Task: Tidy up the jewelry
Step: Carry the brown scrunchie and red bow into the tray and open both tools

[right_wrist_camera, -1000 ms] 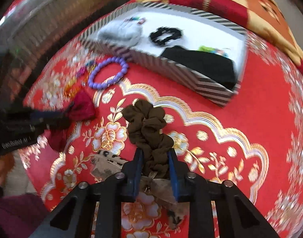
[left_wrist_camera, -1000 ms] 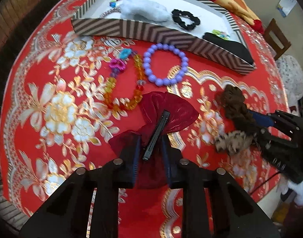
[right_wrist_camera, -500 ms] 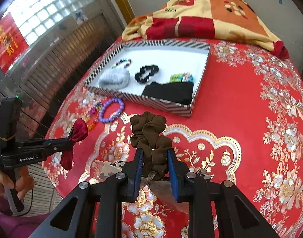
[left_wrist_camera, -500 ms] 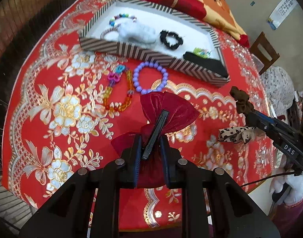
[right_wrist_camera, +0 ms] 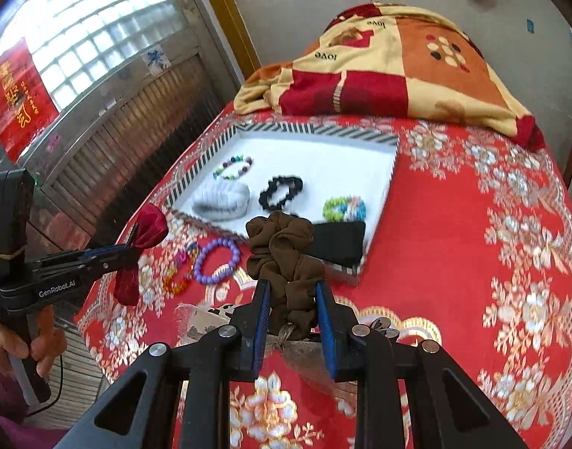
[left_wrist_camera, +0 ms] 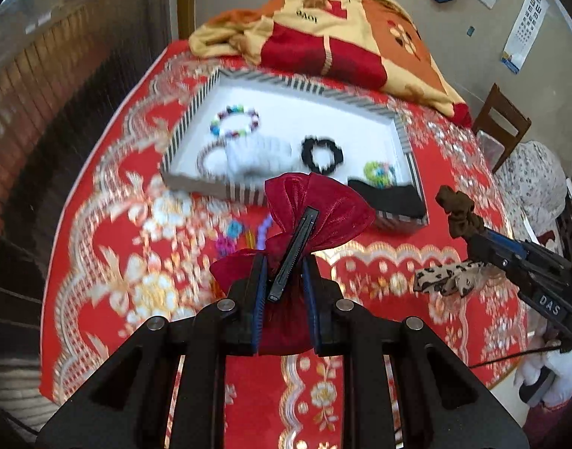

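My left gripper [left_wrist_camera: 284,275] is shut on a dark red velvet bow hair clip [left_wrist_camera: 316,209] and holds it above the table; it also shows in the right wrist view [right_wrist_camera: 147,228]. My right gripper [right_wrist_camera: 292,301] is shut on a brown scrunchie [right_wrist_camera: 282,250] with a leopard-print bow [left_wrist_camera: 445,278] hanging under it. The striped tray [right_wrist_camera: 383,202] lies ahead, holding a beaded bracelet [right_wrist_camera: 233,166], a grey scrunchie [right_wrist_camera: 222,200], a black scrunchie [right_wrist_camera: 280,192], a green-blue one [right_wrist_camera: 344,207] and a black pouch [right_wrist_camera: 336,243].
A purple bead bracelet [right_wrist_camera: 215,260] and an orange bead string [right_wrist_camera: 179,273] lie on the red tablecloth [right_wrist_camera: 473,262] in front of the tray. A folded blanket [right_wrist_camera: 391,71] lies behind the tray. A wooden chair [left_wrist_camera: 503,119] stands at the right.
Both grippers have risen well above the table with their items. The tray now lies further below and ahead in both views.
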Action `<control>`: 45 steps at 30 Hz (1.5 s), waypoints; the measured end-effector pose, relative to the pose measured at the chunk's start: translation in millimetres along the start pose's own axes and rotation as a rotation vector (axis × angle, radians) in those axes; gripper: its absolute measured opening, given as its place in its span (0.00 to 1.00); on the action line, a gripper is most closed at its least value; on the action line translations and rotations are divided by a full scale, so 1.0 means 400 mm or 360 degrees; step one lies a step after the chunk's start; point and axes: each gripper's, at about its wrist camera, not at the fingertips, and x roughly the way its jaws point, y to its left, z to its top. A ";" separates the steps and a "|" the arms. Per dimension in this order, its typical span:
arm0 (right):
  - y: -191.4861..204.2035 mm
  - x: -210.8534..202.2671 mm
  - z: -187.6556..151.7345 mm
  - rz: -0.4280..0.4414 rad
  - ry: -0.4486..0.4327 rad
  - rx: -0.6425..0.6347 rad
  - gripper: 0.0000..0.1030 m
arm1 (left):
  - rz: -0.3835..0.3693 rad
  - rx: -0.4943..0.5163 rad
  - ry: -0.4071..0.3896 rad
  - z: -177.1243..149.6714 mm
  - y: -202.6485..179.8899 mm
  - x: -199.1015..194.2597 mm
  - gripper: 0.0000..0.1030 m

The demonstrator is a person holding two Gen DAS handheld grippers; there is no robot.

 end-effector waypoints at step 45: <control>-0.118 0.487 0.334 -0.0243 0.0244 0.0210 0.23 | 0.0050 0.0040 0.0248 0.433 0.040 0.432 0.17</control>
